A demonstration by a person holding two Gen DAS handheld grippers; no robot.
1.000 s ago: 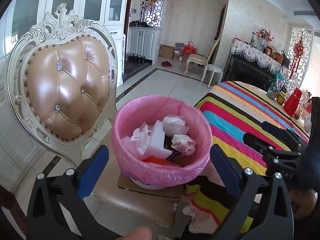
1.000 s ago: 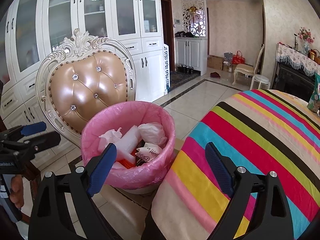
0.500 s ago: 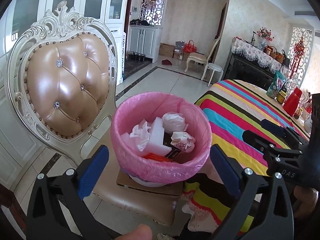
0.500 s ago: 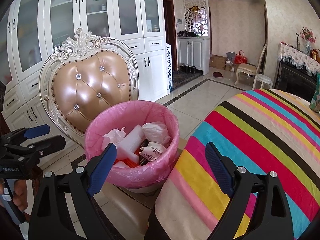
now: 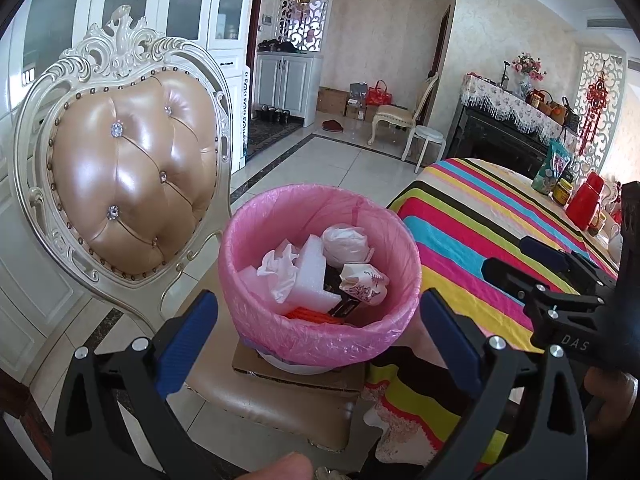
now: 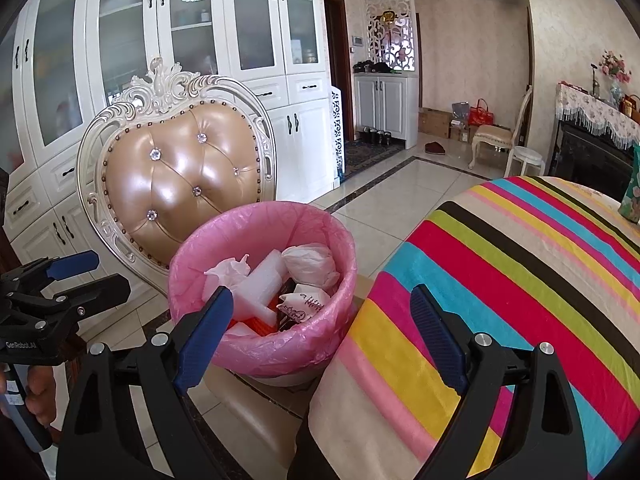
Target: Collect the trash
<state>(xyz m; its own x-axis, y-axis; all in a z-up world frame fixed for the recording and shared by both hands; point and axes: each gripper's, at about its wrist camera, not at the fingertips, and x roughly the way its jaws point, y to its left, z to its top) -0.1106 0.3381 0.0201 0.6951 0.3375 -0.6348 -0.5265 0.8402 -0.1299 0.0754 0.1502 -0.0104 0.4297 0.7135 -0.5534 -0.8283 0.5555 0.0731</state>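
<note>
Trash bin pink-lined, right gripper marked "DAS"

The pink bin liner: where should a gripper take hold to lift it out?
Probably the liner's folded-over edge at the near side of the bin rim, from above and the front. There the plastic hangs loose and bunched outside the bin, giving a thin flap to pinch. Both grippers are open and empty.

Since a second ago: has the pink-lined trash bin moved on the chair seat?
No. The pink-lined trash bin sits on the same cardboard piece on the chair seat; only the framing drifts slightly.
</note>
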